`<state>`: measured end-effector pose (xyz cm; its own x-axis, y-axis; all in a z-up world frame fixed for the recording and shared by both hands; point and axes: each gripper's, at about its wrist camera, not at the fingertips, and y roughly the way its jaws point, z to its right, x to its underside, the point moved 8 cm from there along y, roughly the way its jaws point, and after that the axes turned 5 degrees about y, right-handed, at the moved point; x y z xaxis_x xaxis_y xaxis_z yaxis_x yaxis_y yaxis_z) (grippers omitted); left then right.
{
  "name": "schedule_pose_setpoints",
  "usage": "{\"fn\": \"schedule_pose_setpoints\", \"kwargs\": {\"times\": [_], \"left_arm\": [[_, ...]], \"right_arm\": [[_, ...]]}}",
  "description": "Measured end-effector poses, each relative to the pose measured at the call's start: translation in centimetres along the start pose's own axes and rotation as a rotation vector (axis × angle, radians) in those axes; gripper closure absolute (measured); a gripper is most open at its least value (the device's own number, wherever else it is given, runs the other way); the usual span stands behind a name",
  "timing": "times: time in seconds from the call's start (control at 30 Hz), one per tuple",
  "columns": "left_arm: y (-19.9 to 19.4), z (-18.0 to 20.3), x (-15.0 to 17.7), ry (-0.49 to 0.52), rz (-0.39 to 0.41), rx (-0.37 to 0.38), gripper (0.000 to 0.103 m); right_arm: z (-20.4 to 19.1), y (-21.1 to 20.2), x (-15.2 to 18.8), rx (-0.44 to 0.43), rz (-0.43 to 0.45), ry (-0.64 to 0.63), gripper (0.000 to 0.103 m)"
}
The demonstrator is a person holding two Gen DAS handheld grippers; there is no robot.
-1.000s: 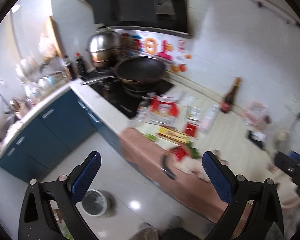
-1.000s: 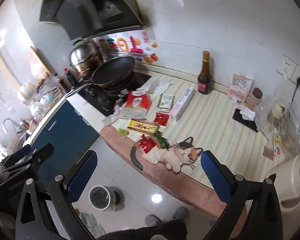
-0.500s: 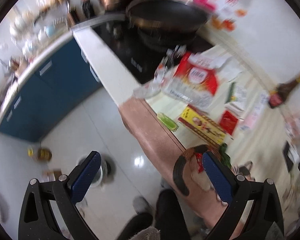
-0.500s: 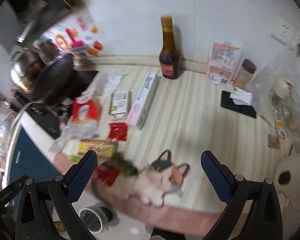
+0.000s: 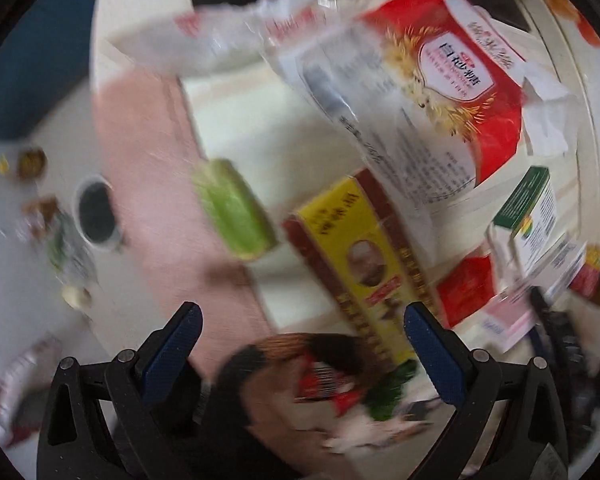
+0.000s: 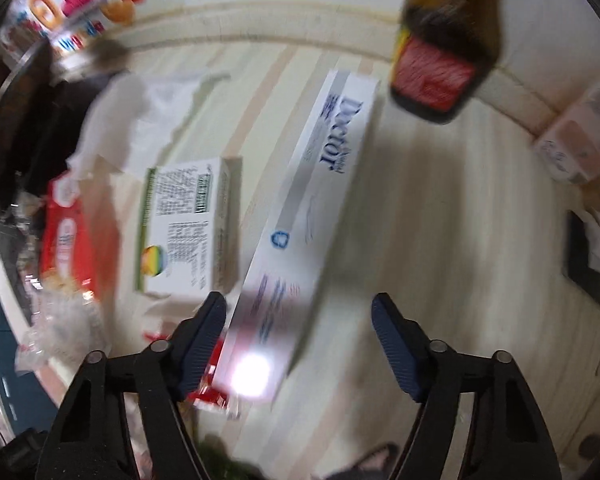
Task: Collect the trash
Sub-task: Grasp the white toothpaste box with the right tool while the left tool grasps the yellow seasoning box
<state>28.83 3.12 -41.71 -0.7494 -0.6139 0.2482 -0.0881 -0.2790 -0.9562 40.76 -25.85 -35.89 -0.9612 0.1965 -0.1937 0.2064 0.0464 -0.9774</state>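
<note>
While both views are smeared by motion, we can read enough to plan the pick. In the left wrist view our left gripper point(image 5: 302, 334) has its jaws wide apart and empty above the counter edge. The green wrapper point(image 5: 234, 210) lies at eleven o'clock from it, on the seam between the pink mat point(image 5: 148, 184) and the striped countertop point(image 5: 284, 120). The yellow box point(image 5: 364, 260) runs toward one o'clock, with the red sugar bag point(image 5: 440, 92) beyond it. The waste bin point(image 5: 96, 216) stands on the floor at nine o'clock.

In the right wrist view our right gripper point(image 6: 298, 330) is likewise spread and holds nothing. The long toothpaste box point(image 6: 308, 220) reaches in between the fingers from twelve o'clock, its near end closer to the left finger. A green-edged carton point(image 6: 188, 228) lies just beside it at ten o'clock.

We judge the box should be centred across its narrow width before we close.
</note>
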Motion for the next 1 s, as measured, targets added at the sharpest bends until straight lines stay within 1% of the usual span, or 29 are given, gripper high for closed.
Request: {"fn": "schedule_pose_setpoints", "kwargs": {"times": [0.03,0.07,0.1,0.13,0.17,0.2,0.23,0.33,0.37,0.4,0.47,0.57,0.6,0.67,0.73,0.77,0.8,0.83,0.87,0.9,0.97,1.0], "left_arm": [[0.3,0.4,0.0,-0.024,-0.02,0.028,0.003],[0.5,0.8,0.0,-0.046,-0.036,0.058,0.003],[0.6,1.2,-0.1,-0.062,-0.047,0.084,0.003],[0.8,1.5,-0.1,-0.082,-0.061,0.103,0.003],[1.1,1.9,0.0,-0.101,-0.075,0.121,0.003],[1.3,2.3,0.2,-0.114,-0.086,0.13,0.006],[1.6,2.7,0.4,-0.126,-0.096,0.134,0.012],[2.3,4.1,0.7,-0.126,-0.113,0.108,0.02],[2.4,4.5,0.6,-0.116,-0.111,0.089,0.025],[2.4,4.9,0.9,-0.094,-0.106,0.052,0.035],[2.2,5.6,1.1,-0.036,-0.087,-0.01,0.037],[0.6,7.5,1.2,0.159,0.013,-0.12,0.041],[0.3,8.0,1.4,0.221,0.028,-0.153,0.041],[-0.5,9.2,1.9,0.371,0.079,-0.243,0.042],[-1.2,10.3,2.7,0.521,0.134,-0.366,0.042],[-1.4,10.6,3.1,0.563,0.148,-0.402,0.042],[-1.4,10.8,3.5,0.591,0.147,-0.422,0.041],[-1.3,10.7,4.0,0.599,0.129,-0.434,0.04],[-1.8,10.7,4.2,0.592,0.149,-0.429,0.04],[-2.3,10.6,4.3,0.586,0.151,-0.425,0.039],[-2.5,10.4,4.9,0.576,0.156,-0.407,0.042],[-2.9,10.1,5.2,0.58,0.173,-0.412,0.045]], "right_arm": [[-0.1,0.7,0.0,-0.002,-0.013,-0.01,0.055],[-0.1,1.5,0.1,0.009,-0.029,-0.032,0.056],[0.0,1.7,0.2,0.009,-0.022,-0.051,0.058],[0.2,1.6,0.5,0.003,-0.022,-0.065,0.063],[0.6,1.6,1.0,0.003,-0.028,-0.083,0.065],[1.1,1.6,1.6,0.012,-0.036,-0.101,0.067],[1.5,1.6,2.2,0.016,-0.04,-0.114,0.067],[3.5,1.7,4.1,0.047,-0.046,-0.135,0.067],[4.1,1.9,4.7,0.056,-0.05,-0.138,0.067],[4.8,2.3,5.3,0.065,-0.057,-0.142,0.067],[5.8,2.7,6.0,0.068,-0.068,-0.143,0.067],[7.0,3.4,6.6,0.068,-0.088,-0.144,0.067],[7.5,3.7,6.7,0.073,-0.088,-0.15,0.067],[8.1,4.2,7.1,0.088,-0.089,-0.169,0.066],[8.5,4.5,7.4,0.094,-0.087,-0.171,0.065],[8.8,4.6,7.6,0.105,-0.086,-0.166,0.065],[9.3,4.5,7.6,0.115,-0.091,-0.161,0.06],[9.6,4.7,7.7,0.119,-0.098,-0.151,0.049],[9.9,4.9,7.6,0.121,-0.104,-0.133,0.044],[10.2,4.7,7.5,0.116,-0.105,-0.112,0.042],[10.9,5.3,7.1,0.11,-0.094,-0.088,0.042],[11.0,5.6,6.9,0.111,-0.082,-0.086,0.042]]}}
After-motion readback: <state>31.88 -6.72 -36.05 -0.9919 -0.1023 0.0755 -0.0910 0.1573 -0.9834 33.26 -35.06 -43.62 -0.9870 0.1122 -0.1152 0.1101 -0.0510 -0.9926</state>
